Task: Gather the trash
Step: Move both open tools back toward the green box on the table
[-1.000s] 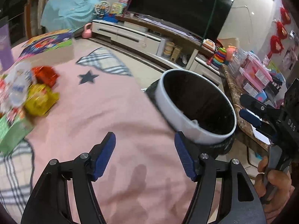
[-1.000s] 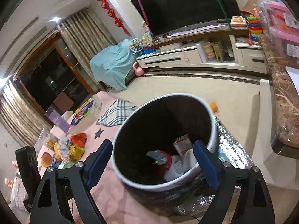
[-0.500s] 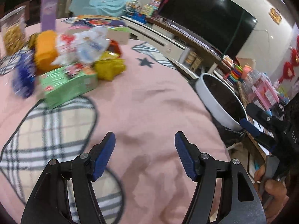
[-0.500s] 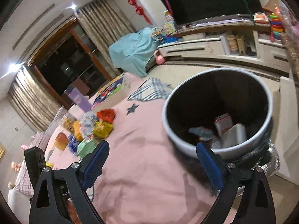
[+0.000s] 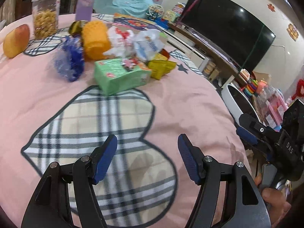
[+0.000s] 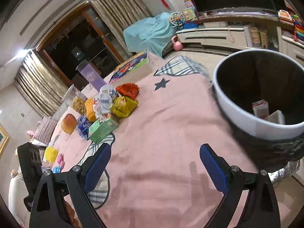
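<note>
A living room with a big television behind; the table (image 5: 190, 98) wears a pink cloth. Right of the right gripper (image 6: 154, 168) fingers stands the bin (image 6: 245, 117). Ahead of the left gripper (image 5: 147, 158), fingers spread and empty like the right's, lies the trash heap: green carton (image 5: 121, 76), stiff, light, best pinched across its narrow sides, nearest; crinkly blue wrapper (image 5: 69, 64) beside it; snack jar (image 5: 45, 14) behind.

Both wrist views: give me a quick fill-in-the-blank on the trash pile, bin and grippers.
1. The left gripper is open and holds ____.
2. The green box lies on a ____ tablecloth.
3. The bin has a ____ rim.
4. The star lies between the pile and the ____.

Missing: nothing; pink; white; bin
</note>
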Tool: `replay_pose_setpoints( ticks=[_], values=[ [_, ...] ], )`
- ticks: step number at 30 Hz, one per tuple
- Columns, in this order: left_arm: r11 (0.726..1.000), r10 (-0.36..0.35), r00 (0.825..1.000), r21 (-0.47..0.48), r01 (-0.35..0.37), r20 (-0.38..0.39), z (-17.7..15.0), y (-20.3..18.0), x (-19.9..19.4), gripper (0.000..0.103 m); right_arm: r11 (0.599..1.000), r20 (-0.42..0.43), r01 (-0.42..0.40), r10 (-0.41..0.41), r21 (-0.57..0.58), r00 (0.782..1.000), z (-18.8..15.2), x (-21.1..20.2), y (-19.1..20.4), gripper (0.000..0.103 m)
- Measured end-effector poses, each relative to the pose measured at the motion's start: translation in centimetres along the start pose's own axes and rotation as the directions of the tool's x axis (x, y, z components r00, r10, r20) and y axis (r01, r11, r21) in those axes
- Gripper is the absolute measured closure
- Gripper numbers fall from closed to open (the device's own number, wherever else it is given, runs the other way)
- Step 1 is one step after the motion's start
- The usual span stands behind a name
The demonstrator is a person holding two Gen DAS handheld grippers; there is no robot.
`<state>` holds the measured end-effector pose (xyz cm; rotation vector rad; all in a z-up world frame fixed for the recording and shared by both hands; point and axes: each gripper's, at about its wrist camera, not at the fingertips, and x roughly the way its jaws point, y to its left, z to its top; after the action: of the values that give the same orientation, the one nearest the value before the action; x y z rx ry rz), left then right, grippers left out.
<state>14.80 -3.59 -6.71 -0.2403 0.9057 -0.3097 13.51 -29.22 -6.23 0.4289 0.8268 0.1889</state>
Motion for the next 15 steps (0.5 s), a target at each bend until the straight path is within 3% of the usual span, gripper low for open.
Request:
replay_pose_setpoints(
  ticks=[15],
  values=[
    [0.994,0.068,0.998,-0.086,-0.066,0.019,0.5,4.3,-0.4,0.036,0.996,-0.087,-0.032,0.025,-0.083,0.996,-0.3,5.3,3.8,0.008]
  ],
)
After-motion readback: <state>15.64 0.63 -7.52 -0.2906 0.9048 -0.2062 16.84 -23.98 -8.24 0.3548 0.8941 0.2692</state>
